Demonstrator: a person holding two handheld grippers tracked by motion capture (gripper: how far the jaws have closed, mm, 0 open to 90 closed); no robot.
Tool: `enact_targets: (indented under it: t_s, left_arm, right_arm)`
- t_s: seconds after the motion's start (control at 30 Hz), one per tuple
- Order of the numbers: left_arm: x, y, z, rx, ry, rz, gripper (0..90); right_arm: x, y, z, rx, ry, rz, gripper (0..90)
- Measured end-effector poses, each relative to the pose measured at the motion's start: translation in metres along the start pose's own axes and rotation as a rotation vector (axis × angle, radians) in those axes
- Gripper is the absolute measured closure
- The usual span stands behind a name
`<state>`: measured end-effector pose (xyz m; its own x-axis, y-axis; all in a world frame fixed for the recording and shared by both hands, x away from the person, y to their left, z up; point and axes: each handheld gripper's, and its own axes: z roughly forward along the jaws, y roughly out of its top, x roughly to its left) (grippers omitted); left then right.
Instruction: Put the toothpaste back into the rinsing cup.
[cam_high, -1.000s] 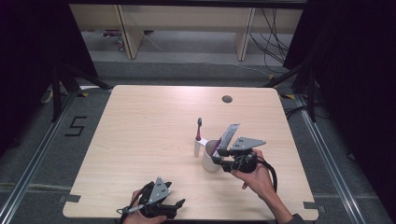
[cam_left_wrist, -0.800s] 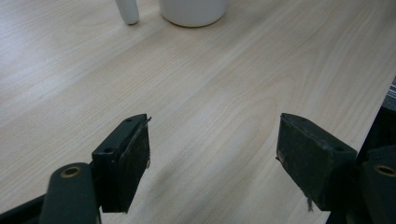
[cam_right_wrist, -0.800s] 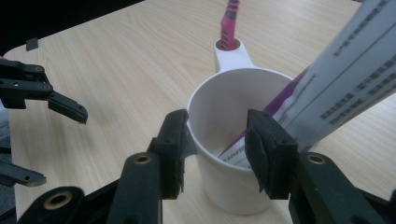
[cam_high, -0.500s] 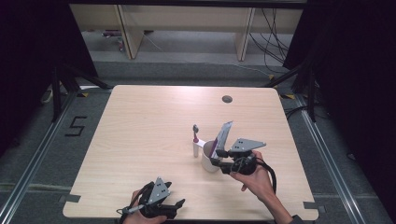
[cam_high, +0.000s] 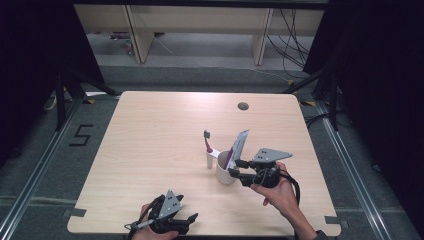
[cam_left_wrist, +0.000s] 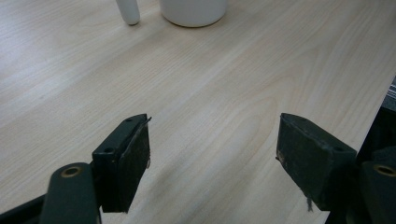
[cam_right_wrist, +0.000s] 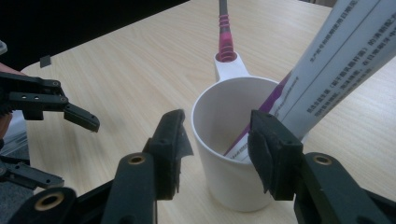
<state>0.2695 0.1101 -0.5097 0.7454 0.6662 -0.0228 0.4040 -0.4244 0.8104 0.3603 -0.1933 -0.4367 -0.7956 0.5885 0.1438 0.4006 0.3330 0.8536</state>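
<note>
A white cup (cam_high: 224, 174) stands on the table right of centre. A white and purple toothpaste tube (cam_high: 239, 145) leans in it, its top pointing away to the right. A toothbrush (cam_high: 207, 145) with a pink grip stands through the cup's handle loop, its white end on the table. My right gripper (cam_high: 233, 168) is at the cup's right side. In the right gripper view it (cam_right_wrist: 217, 126) is open, one jaw left of the cup (cam_right_wrist: 233, 140) and one in front of its rim by the tube (cam_right_wrist: 327, 65). My left gripper (cam_high: 190, 223) is open at the table's near edge.
The wooden table (cam_high: 150, 130) has a round cable hole (cam_high: 243, 106) at the back right. In the left gripper view the open jaws of the left gripper (cam_left_wrist: 215, 135) frame bare tabletop, with the cup's base (cam_left_wrist: 194, 11) and the toothbrush's white end (cam_left_wrist: 128, 9) beyond.
The toothbrush head has tipped slightly to the left and lower. The right gripper stays beside the cup, and the left gripper has not moved.
</note>
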Motion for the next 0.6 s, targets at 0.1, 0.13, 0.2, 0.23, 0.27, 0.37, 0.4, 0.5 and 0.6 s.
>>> enact_targets:
  t_s: [0.1, 0.13, 0.2, 0.23, 0.27, 0.37, 0.4, 0.5, 0.6]
  left_arm:
    - [0.0, 0.0, 0.0, 0.003, -0.001, -0.002, 25.6]
    - [0.0, 0.0, 0.0, 0.003, 0.0, -0.003, 25.6]
    - [0.0, 0.0, 0.0, 0.002, 0.004, -0.003, 25.6]
    - [0.0, 0.0, 0.0, 0.0, 0.004, -0.003, 25.6]
    - [0.001, 0.0, -0.001, 0.007, 0.002, 0.0, 25.6]
    - [0.001, 0.0, -0.001, 0.008, 0.003, 0.003, 25.6]
    - [0.001, 0.0, -0.001, 0.008, 0.003, 0.003, 25.6]
    - [0.002, 0.0, -0.001, 0.014, 0.003, 0.012, 25.6]
    - [0.002, 0.0, -0.001, 0.019, 0.009, 0.013, 25.6]
  right_arm:
    - [0.0, -0.001, -0.005, 0.003, -0.009, -0.001, 55.3]
    - [0.0, -0.002, -0.005, -0.013, -0.003, -0.005, 55.2]
    - [-0.001, -0.003, -0.008, -0.005, -0.018, -0.011, 54.9]
    - [-0.001, -0.004, -0.01, -0.014, -0.015, -0.007, 54.8]
    - [0.0, -0.005, -0.011, -0.012, -0.01, 0.003, 54.6]
    - [-0.001, -0.007, -0.017, -0.009, -0.016, 0.012, 54.1]
    - [-0.002, -0.009, -0.019, -0.022, -0.017, 0.015, 53.9]
    - [-0.004, -0.012, -0.024, -0.021, -0.031, 0.018, 53.4]
    - [-0.005, -0.017, -0.027, -0.021, -0.019, 0.044, 51.7]
